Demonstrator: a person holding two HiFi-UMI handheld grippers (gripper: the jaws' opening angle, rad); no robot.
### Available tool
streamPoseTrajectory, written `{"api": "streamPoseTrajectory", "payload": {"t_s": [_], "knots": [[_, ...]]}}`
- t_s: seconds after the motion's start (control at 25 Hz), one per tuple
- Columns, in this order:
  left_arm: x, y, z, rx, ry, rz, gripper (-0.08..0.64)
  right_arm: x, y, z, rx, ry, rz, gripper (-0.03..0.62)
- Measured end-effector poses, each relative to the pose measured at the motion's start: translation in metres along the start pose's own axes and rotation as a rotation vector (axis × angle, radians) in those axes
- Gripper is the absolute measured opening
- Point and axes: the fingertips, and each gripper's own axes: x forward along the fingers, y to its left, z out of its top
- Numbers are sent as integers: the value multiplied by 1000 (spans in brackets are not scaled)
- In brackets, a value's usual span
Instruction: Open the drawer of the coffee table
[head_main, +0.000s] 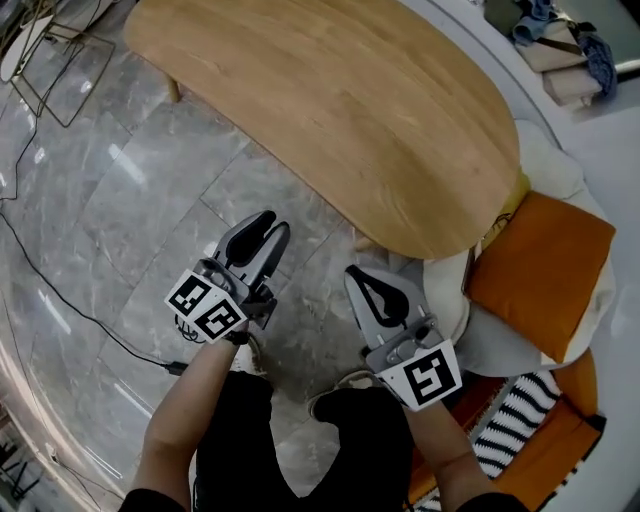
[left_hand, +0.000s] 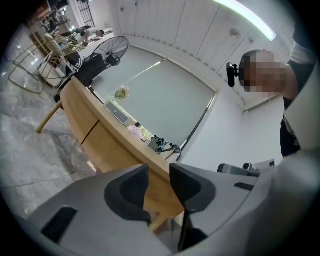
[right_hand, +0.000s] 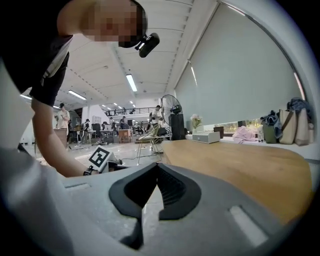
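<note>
Holding, left gripper (head_main: 268, 228): nothing; its two dark pads (left_hand: 127, 187) stood apart, and only the table's wooden side showed through the gap.
Holding, right gripper (head_main: 357, 277): nothing; its pad tips met, closed on air.
Aim: both grippers pointed roughly level toward the coffee table (head_main: 330, 110), near its edge but not touching it. They were probably held low so the jaws could meet the side panel rather than the top.
Left jaws, likely reason: parted, ready to take hold of the drawer's edge.
Drawer: not yet opened. The left gripper view showed a dark seam (left_hand: 90, 131) in the table's side panel, probably one edge of the drawer front. No handle could be made out.
Surroundings: grey marble floor (head_main: 120, 200) lay under the grippers, and an orange cushion (head_main: 535, 270) sat at the table's right end.
Writing: none readable. Black-and-white square markers (head_main: 207, 305) showed on each gripper's cube, and no brand was seen.
</note>
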Motion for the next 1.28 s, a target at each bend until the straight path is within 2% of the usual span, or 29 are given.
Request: {"api": "streamPoseTrajectory", "payload": {"t_s": [0.2, 0.32, 0.48, 0.6, 0.68, 0.84, 1.0, 1.08, 1.16, 1.2, 1.28], "knots": [[20, 40, -27, -69, -39, -48, 114, 15, 4, -43, -53, -27, 100, 3], [40, 61, -38, -108, -40, -108, 114, 25, 5, -66, -70, -39, 162, 4], [60, 89, -63, -156, -40, -144, 114, 41, 6, -87, -74, -79, 241, 3], [72, 94, -66, -176, -59, -206, 120, 50, 9, -98, -85, -98, 285, 3], [78, 93, -68, -164, -49, -236, 123, 50, 9, -102, -98, -102, 307, 3], [80, 102, -73, -226, -48, -232, 141, 52, 8, -103, -126, -120, 298, 3], [89, 110, -90, -345, -77, -242, 167, 48, 8, -107, -127, -111, 283, 3], [93, 112, -97, -452, -112, -274, 203, 47, 7, -108, -139, -111, 276, 3], [97, 111, -98, -558, -154, -325, 207, 47, 5, -109, -143, -114, 271, 3], [98, 109, -96, -584, -176, -355, 207, 46, 5, -108, -142, -117, 270, 3], [103, 105, -89, -588, -211, -403, 207, 45, 7, -107, -139, -120, 272, 3]]}}
